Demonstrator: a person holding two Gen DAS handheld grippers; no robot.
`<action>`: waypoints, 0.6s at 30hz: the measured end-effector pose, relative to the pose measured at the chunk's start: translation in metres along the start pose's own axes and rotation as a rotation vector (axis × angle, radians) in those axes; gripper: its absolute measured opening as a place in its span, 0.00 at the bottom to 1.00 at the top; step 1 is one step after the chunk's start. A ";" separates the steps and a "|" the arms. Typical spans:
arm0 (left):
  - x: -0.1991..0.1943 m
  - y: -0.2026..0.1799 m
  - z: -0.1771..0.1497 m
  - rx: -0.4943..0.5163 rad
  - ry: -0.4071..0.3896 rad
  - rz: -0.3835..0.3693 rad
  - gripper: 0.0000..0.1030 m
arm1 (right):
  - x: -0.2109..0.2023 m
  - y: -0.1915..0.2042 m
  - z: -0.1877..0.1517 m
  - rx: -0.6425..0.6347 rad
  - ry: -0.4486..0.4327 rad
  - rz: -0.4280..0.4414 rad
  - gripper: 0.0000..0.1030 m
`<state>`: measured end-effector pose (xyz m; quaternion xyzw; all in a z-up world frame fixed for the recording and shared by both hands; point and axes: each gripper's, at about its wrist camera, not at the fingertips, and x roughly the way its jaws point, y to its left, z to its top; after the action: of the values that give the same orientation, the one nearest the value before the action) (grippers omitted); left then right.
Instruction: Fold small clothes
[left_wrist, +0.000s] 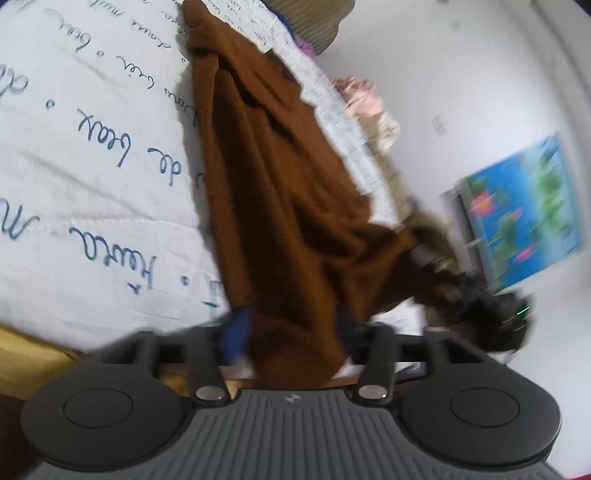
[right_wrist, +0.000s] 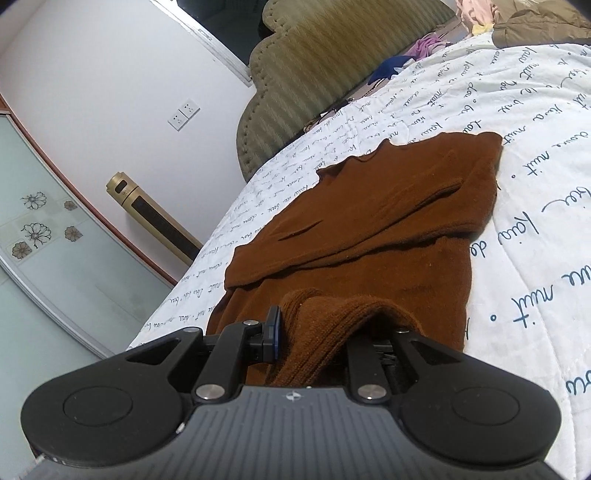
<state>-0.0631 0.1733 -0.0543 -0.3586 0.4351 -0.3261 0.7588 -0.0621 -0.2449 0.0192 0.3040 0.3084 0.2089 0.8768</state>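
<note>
A brown knit garment (right_wrist: 388, 206) lies partly folded on a white quilt with blue writing (right_wrist: 535, 184). My right gripper (right_wrist: 332, 332) is shut on a thick bunch of the garment's near edge; its left blue pad (right_wrist: 274, 330) shows and the other finger is hidden under the cloth. In the blurred, tilted left wrist view the brown garment (left_wrist: 280, 192) runs up from between my left gripper's (left_wrist: 291, 332) fingers. These jaws stand wide apart, with the cloth loose between them and the left blue pad (left_wrist: 236, 332) clear of it.
A padded olive headboard (right_wrist: 325, 66) stands at the far end of the bed, with other small clothes (right_wrist: 424, 44) piled near it. A gold tower unit (right_wrist: 155, 218) and a glass sliding door (right_wrist: 44, 240) stand to the left. A blue picture (left_wrist: 524, 221) hangs on the wall.
</note>
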 end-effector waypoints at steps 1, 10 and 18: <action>-0.003 -0.002 -0.001 0.005 -0.006 -0.003 0.74 | 0.000 -0.001 0.000 0.003 0.001 -0.002 0.21; -0.023 -0.007 -0.009 0.041 -0.033 0.066 0.77 | -0.001 -0.004 -0.005 0.013 0.005 -0.003 0.21; 0.024 -0.008 0.002 -0.008 0.008 -0.076 0.78 | 0.000 -0.006 -0.005 0.029 -0.001 0.002 0.22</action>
<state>-0.0533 0.1498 -0.0570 -0.3765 0.4255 -0.3542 0.7428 -0.0639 -0.2473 0.0121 0.3172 0.3103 0.2053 0.8723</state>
